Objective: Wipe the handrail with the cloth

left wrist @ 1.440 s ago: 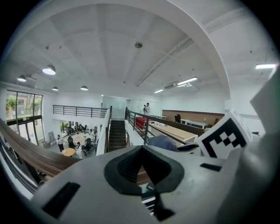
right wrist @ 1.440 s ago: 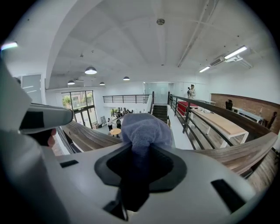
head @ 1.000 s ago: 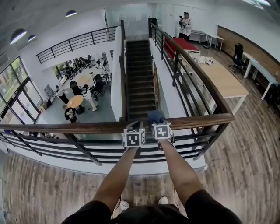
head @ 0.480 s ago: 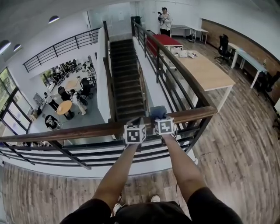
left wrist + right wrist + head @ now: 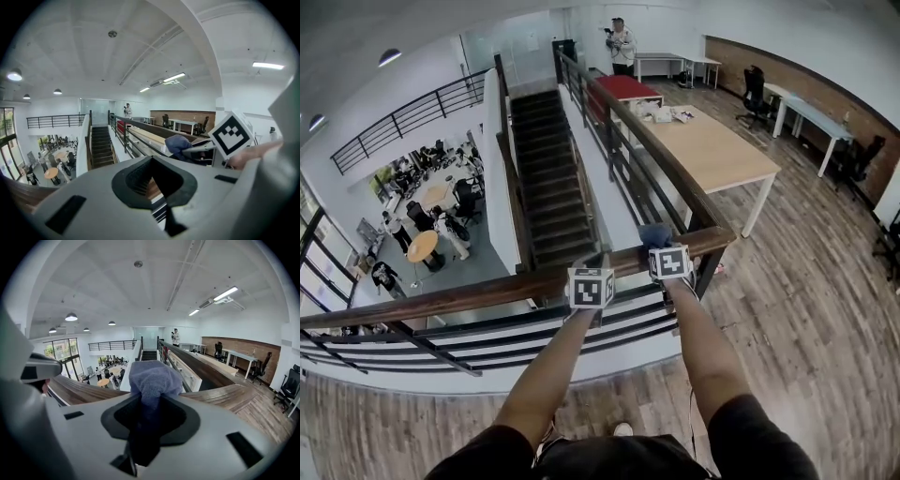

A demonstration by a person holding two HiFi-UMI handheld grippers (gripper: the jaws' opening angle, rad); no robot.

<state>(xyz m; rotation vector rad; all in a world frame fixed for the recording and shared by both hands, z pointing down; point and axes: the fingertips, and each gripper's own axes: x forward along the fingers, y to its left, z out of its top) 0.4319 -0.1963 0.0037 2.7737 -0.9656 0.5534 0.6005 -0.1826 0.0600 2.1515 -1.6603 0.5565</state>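
The right gripper [image 5: 662, 251] had slid along the handrail [image 5: 487, 292] since a second ago, away from the left gripper [image 5: 592, 274] and close to the corner post [image 5: 705, 272]. Its fingers were clamped on the blue cloth [image 5: 152, 376], which bulged ahead of them onto the rail's top. The left fingers were drawn together with nothing between them, the rail just beyond. That stretch looked wiped; the long run beyond the left fingers likely remained.

Two-storey open-plan office: beyond the handrail [image 5: 487, 292], a staircase [image 5: 546, 187] drops to round tables [image 5: 422, 246] with staff [image 5: 450, 232]; past the handrail's right end, long desks [image 5: 712, 150], office chairs [image 5: 754, 89].
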